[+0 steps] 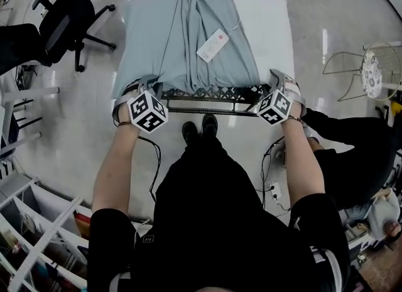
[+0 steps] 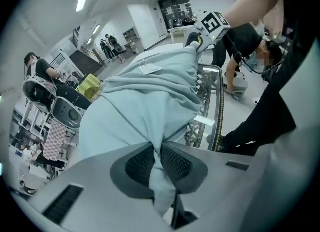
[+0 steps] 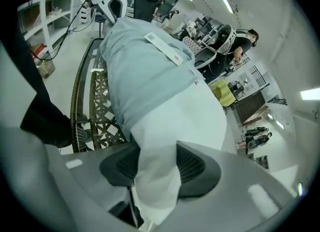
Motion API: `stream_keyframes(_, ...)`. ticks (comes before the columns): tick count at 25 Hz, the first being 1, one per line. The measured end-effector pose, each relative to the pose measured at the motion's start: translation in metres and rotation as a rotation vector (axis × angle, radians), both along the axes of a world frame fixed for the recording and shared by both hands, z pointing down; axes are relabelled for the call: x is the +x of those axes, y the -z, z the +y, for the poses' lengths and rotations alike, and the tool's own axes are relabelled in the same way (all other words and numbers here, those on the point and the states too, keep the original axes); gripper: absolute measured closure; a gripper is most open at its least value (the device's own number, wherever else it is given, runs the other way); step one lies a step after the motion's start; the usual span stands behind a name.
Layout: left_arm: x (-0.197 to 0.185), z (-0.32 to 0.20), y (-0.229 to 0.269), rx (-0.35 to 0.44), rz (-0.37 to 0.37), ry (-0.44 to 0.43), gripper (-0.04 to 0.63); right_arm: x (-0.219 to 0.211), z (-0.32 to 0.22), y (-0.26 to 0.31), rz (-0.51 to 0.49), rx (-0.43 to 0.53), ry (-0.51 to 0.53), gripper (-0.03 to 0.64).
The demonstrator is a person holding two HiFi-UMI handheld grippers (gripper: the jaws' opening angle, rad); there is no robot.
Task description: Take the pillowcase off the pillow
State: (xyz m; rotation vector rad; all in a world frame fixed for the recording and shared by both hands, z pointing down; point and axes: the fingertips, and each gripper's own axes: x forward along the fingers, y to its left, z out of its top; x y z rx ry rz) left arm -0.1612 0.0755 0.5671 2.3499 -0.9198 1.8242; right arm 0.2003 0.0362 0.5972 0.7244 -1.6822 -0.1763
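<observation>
The pillow (image 1: 269, 30) lies flat on a tabletop whose near edge is a dark metal lattice rim (image 1: 207, 93); it is a plump white rectangle, smooth and matte, bare along its right side. The pillowcase (image 1: 160, 43), a soft pale blue-green cloth, covers the left and middle of the pillow; its loose part is gathered into long folds that fan from the far edge toward the near edge. 1 white rectangular tag (image 1: 211, 46) lies tilted on those folds, with a thin string at its upper end.

The left hand-held gripper (image 2: 157, 158) sits at the near left corner of the pillow; its 2 jaws stand nearly together, pinching a thin pleat of the blue-green pillowcase between dark, mesh-textured pads (image 2: 139, 165), and the cloth hangs out below them. The right hand-held gripper (image 3: 156, 165) sits at the near right corner; its jaws stand further apart, clamped on a thick fold of the white pillow, with the edge of the pillowcase just beyond them.

A black office chair (image 1: 66, 14) stands on the glossy pale floor well to the left; a wire-framed chair (image 1: 372, 71) stands well to the right.
</observation>
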Motion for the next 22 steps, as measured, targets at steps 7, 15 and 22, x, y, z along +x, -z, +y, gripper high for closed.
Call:
stream_keyframes(7, -0.032, 0.019, 0.003, -0.029, -0.029, 0.026, 0.578, -0.002, 0.014, 0.01, -0.086, -0.063, -0.037, 0.416)
stream_keyframes(15, 0.093, 0.025, 0.031, 0.07, 0.161, -0.11, 0.439, -0.031, 0.025, 0.026, -0.142, -0.125, -0.055, 0.427)
stream_keyframes(22, 0.109, 0.001, -0.009, 0.071, 0.034, -0.124, 0.529, -0.054, 0.052, 0.03, -0.198, -0.143, -0.072, 0.428)
